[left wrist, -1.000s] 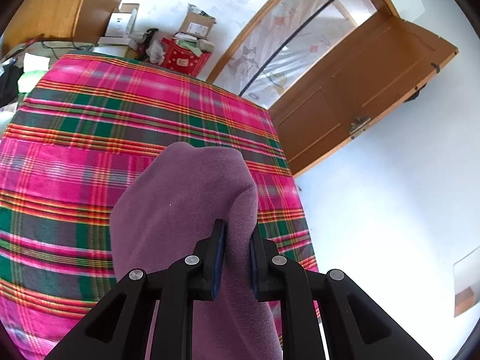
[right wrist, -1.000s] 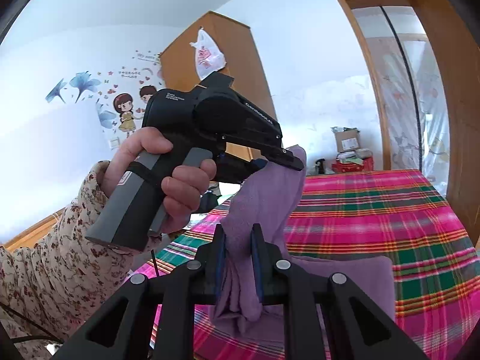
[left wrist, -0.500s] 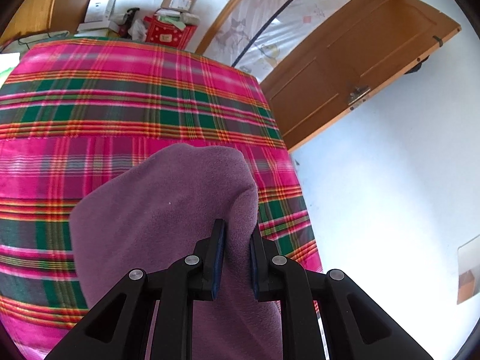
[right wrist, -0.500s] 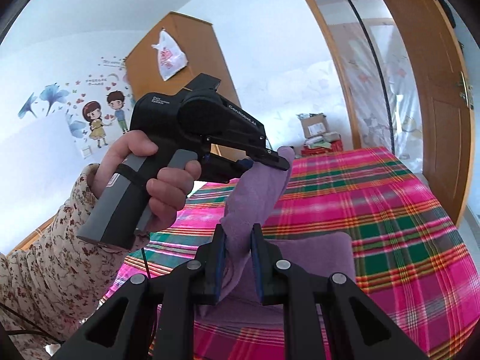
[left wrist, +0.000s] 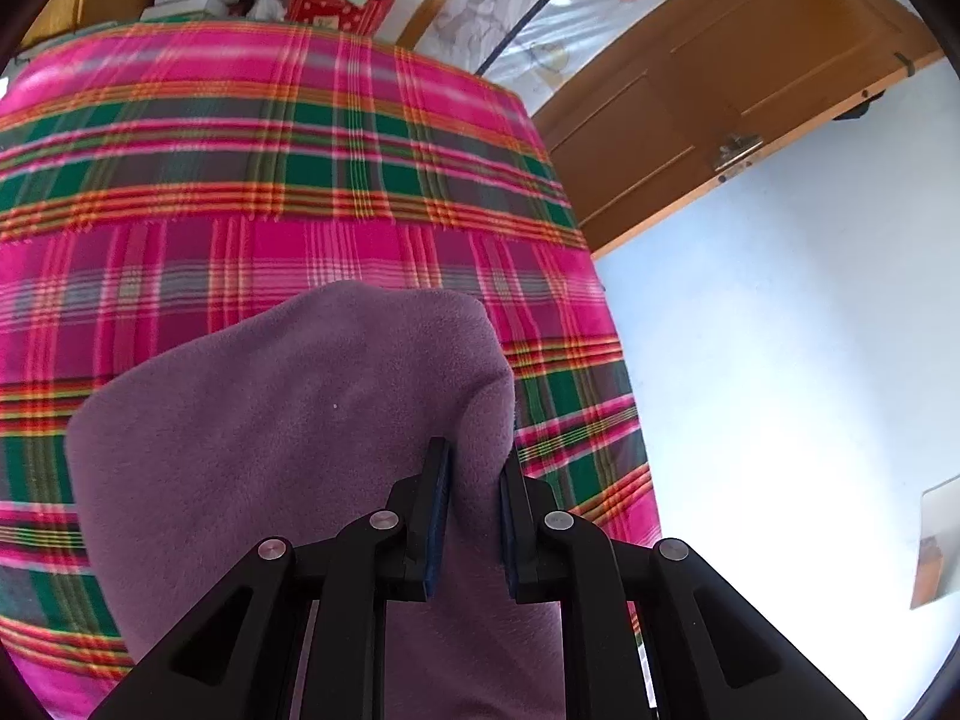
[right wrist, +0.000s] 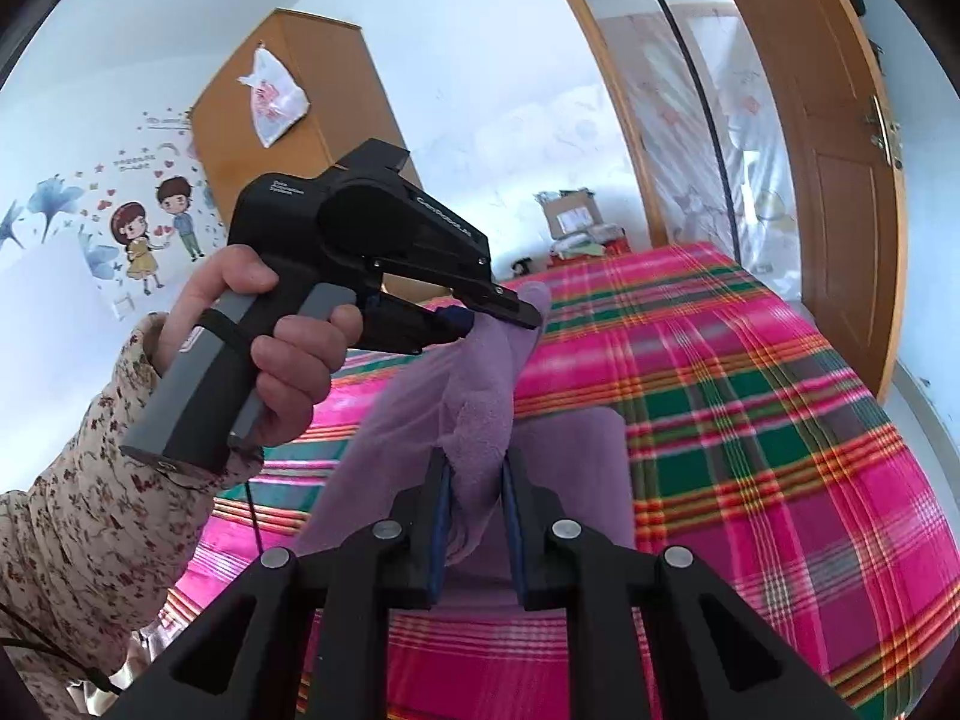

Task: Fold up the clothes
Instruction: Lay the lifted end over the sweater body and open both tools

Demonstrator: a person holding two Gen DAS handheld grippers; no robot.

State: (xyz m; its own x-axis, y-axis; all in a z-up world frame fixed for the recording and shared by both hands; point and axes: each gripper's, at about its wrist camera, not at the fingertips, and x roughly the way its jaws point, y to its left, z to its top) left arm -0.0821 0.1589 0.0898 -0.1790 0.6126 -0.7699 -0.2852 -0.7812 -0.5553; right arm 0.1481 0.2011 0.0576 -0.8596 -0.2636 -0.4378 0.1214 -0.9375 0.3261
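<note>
Surface: plaid blanket (left wrist: 300, 192) spread over the bed, wooden door (left wrist: 720, 96) at far right.
Garment: purple fleece cloth (left wrist: 288, 432) lifted over the blanket's near part.
Your left gripper (left wrist: 474, 468): fingers clamped on the cloth's edge.
Your right gripper (right wrist: 474, 480): fingers pinching a bunched fold.
Your left hand (right wrist: 264, 336): wrapped round the grey handle.
</note>
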